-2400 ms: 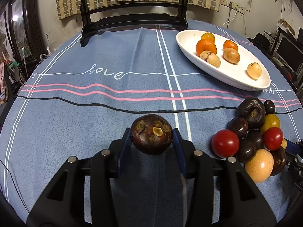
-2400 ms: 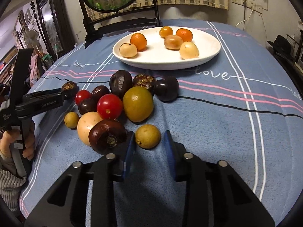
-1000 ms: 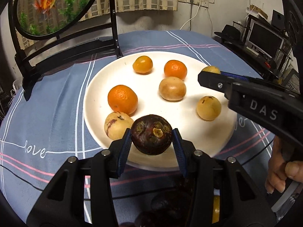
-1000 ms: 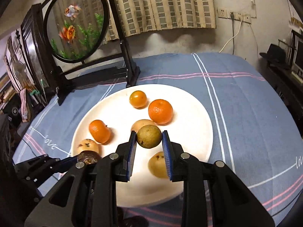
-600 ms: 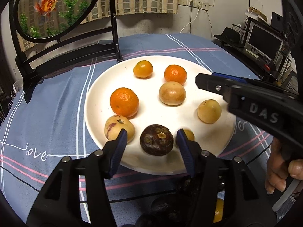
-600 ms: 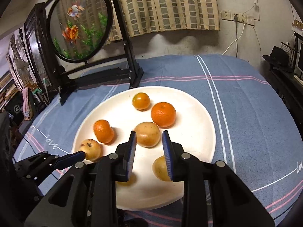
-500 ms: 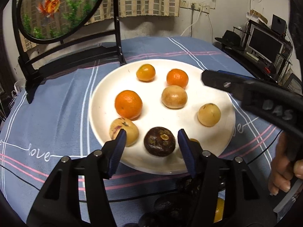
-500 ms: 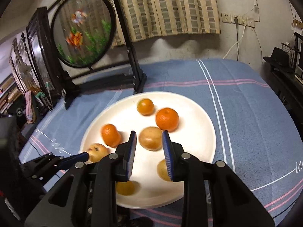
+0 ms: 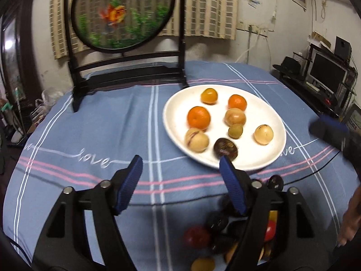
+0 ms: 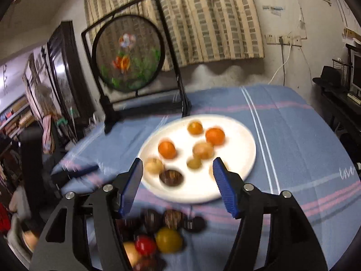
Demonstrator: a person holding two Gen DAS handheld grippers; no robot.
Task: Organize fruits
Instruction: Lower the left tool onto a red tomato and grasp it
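Blue striped tablecloth [image 9: 94,122] below — left gripper [image 9: 180,181] and right gripper [image 10: 178,181] have both just sprung wide, nothing between them; dark fruit [image 9: 225,150] and small green fruit [image 9: 235,131] rest near the white plate's [image 9: 176,113] front rim.

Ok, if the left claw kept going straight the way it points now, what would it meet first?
Probably bare blue tablecloth beside the white plate; the left claw stands open and empty, though depth is unclear.
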